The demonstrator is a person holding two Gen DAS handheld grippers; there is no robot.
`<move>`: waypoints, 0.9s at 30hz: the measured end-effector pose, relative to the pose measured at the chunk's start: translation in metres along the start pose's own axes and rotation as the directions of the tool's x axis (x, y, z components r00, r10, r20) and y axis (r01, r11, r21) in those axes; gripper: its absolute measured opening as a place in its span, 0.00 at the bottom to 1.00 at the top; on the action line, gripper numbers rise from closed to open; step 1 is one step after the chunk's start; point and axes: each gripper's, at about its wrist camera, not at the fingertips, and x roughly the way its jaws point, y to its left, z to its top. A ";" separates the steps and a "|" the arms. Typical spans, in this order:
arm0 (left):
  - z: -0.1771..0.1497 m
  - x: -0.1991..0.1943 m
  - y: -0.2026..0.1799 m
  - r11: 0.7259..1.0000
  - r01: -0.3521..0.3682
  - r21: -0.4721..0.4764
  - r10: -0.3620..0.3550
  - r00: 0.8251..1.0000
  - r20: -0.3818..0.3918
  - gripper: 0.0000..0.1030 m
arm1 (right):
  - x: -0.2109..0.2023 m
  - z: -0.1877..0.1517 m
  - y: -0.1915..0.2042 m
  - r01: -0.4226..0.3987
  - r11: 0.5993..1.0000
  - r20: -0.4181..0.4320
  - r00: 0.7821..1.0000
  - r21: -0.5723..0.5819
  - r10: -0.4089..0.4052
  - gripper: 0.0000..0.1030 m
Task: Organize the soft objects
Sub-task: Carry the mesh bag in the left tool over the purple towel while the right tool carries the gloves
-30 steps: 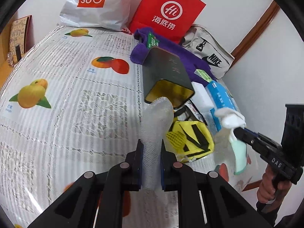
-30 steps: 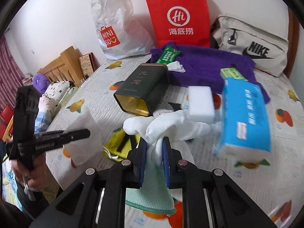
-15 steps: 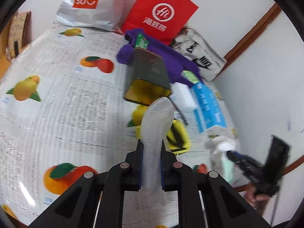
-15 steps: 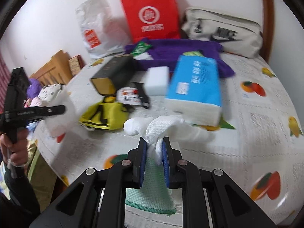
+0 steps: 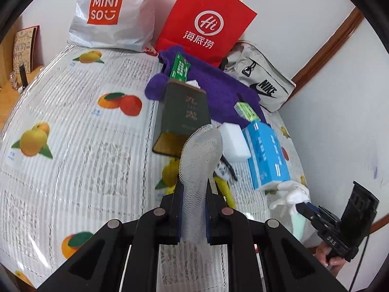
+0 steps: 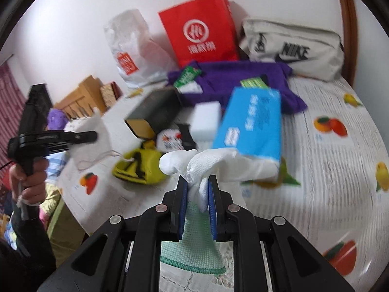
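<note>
The left gripper (image 5: 193,206) has its fingers (image 5: 177,202) clenched on a white foam mesh sleeve (image 5: 200,160), a netted tube that stands up from the grip at lower centre of the left view, its rounded top bending toward the right. In the right view the same gripper (image 6: 93,136) shows at the left edge, held in a hand (image 6: 29,182), the sleeve (image 6: 93,131) a pale blur at its tip.

The right gripper (image 6: 198,194) has its fingers (image 6: 182,192) closed on a white knit glove (image 6: 209,163); the glove's fingers bunch and fan above the grip at centre frame, and a pale green cuff with a darker green hem hangs below. In the left view this gripper (image 5: 301,208) sits at lower right with the glove (image 5: 290,196) at its tip.

Beyond them the worktop (image 5: 73,170) wears a white cloth printed with oranges and yellow fruit. At centre lie a yellow and black pouch (image 6: 141,170), a white sponge block (image 5: 234,143), a blue tissue pack (image 5: 266,155) and a dark green tin (image 5: 184,119) with gold characters too small to read. Farther up is a purple towel (image 5: 218,90) carrying two green packets. At the top of the frame stand a white bag (image 5: 111,12) printed MINISO, a red paper bag (image 5: 206,22) with a round "Hi" logo above Chinese characters, and a beige pouch (image 5: 260,80) marked NIKE.
</note>
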 end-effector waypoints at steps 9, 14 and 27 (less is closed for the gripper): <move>0.040 0.004 -0.012 1.000 0.002 0.022 -0.003 1.000 0.009 0.13 | -0.019 0.043 0.004 -0.061 0.997 0.100 0.993 -0.049 0.065 0.16; 0.060 0.008 -0.020 0.999 0.013 0.052 -0.014 1.000 0.017 0.13 | -0.016 0.068 -0.009 -0.032 0.999 0.122 0.992 -0.035 0.036 0.16; 0.121 0.034 -0.037 0.993 0.030 0.112 -0.032 0.999 0.013 0.13 | 0.022 0.135 -0.055 0.079 0.997 0.116 0.990 0.010 -0.079 0.16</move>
